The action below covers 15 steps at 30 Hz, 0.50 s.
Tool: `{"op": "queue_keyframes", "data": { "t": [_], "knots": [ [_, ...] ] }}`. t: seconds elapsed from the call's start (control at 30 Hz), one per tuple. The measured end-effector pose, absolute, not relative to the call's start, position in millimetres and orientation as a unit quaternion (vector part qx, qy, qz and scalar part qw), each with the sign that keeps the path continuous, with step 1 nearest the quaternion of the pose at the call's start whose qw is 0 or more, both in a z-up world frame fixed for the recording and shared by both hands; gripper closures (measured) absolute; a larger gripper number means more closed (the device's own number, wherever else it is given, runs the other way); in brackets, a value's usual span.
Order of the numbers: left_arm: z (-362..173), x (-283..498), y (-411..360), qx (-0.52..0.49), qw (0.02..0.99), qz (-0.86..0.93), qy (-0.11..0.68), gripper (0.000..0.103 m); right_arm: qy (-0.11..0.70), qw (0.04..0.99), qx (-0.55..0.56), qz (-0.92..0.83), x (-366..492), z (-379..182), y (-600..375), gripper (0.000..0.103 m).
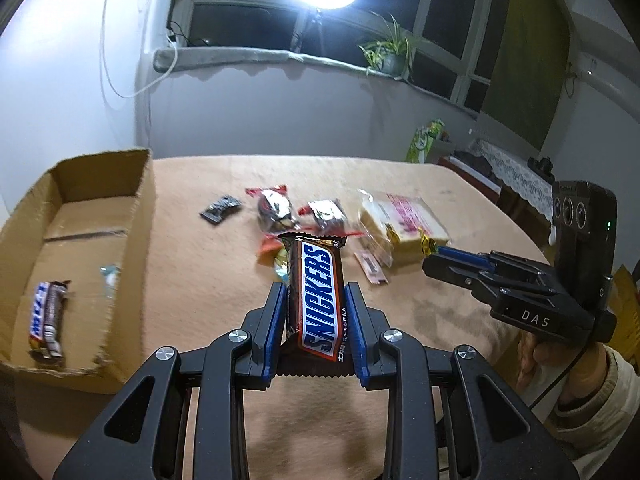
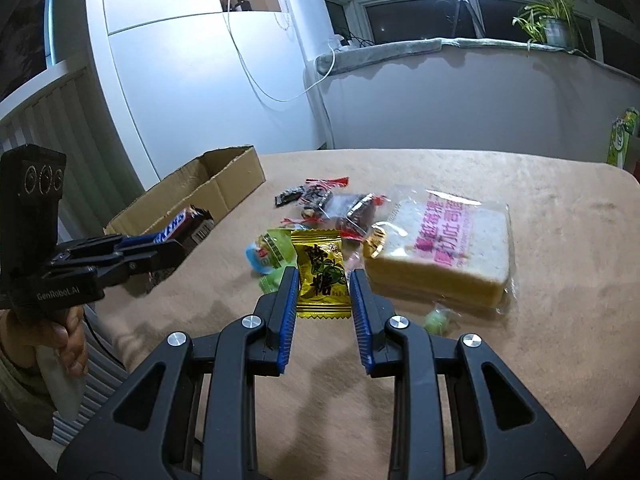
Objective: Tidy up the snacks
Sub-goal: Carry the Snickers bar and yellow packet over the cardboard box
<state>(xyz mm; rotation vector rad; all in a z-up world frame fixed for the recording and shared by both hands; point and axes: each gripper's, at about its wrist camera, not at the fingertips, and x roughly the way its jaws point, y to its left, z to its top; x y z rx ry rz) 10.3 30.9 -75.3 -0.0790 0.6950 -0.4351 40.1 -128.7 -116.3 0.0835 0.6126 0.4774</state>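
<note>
Snickers bar point(image 1: 318, 300): clamped lengthwise between the blue pads of the left claw point(image 1: 316, 300), label up, far end standing clear above the surface point(image 1: 192, 264). In the right wrist view the same bar point(image 2: 180, 229) is seen raised just beside the cardboard box point(image 2: 224, 188).

Yellow candy packet point(image 2: 322, 274): gripped at its sides by the right claw point(image 2: 324, 276), printed face up. Whether it is clear of the surface cannot be told. In the left wrist view a gold-yellow wrapper point(image 1: 427, 245) shows at the tips of the right claw point(image 1: 438, 254).

Cardboard box point(image 1: 100, 200), taken as landmark: open-topped, at the surface's left edge. Inside it lie a second Snickers bar point(image 1: 46, 320) near the front wall and a small clear-wrapped item point(image 1: 109, 276), too blurred to identify.

To the right of the box, on the surface, apart from it:
- small dark sachet point(image 1: 221, 209), nearest the box
- two red-edged clear packets point(image 1: 276, 206) with dark contents, side by side
- bagged sliced bread point(image 2: 444, 252) with pink lettering, farthest from the box
- green and blue wrapped sweets point(image 2: 268, 252), touching one another, just left of the yellow packet
- one green sweet point(image 2: 437, 319) beside the bread's near edge

A hand point(image 2: 68, 340) with a pale sleeve holds the left claw's handle
</note>
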Motion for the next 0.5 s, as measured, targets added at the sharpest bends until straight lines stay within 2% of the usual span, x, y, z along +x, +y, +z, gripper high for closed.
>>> {"op": "queue_keyframes", "data": {
  "t": [0.5],
  "knots": [
    [-59.9,-4.4,116.7,-0.083,0.943,-0.143,0.289,0.075,0.282,0.92,-0.011,0.274,54.0,-86.8,-49.1,0.076]
  ]
}}
